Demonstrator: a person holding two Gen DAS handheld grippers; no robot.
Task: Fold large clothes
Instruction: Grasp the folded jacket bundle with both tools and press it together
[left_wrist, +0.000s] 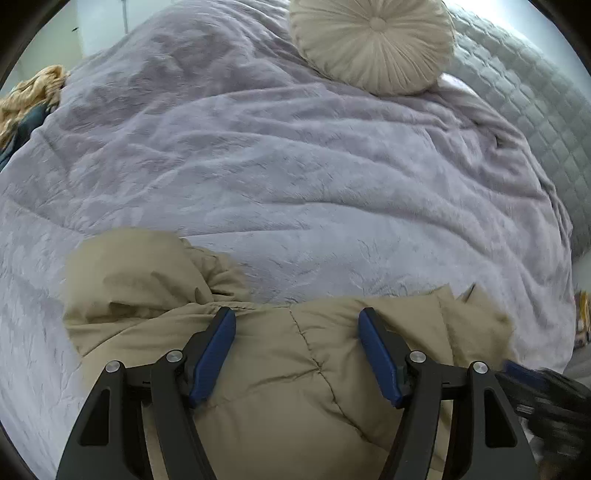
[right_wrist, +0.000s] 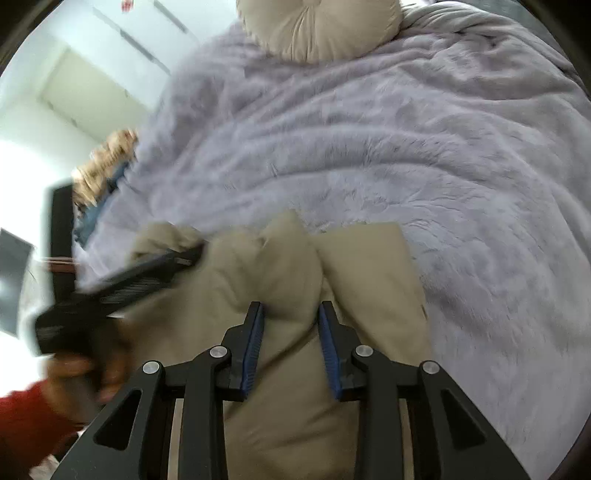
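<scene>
- across the whole bed lies a fuzzy purple blanket (left_wrist: 295, 166), the biggest thing.
- a puffy tan coat (left_wrist: 288, 362) lies on the near part of the blanket.
- a round cream pillow (left_wrist: 373, 44) sits at the far end.
- the left gripper (left_wrist: 297, 350) hangs wide open over the coat, squeezing nothing.
- the right gripper (right_wrist: 291, 339) has a fold of coat between its fingers, and they look apart from it.
- a hand (right_wrist: 85, 373) with a red sleeve (right_wrist: 26, 424) holds the left tongs.

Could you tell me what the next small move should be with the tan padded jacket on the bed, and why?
Probably lower the left gripper and close it on the tan padded jacket. Its jaws stand wide apart over the quilted fabric, gripping nothing, and the jacket lies bunched on the lilac blanket, so it needs holding before any fold.
</scene>
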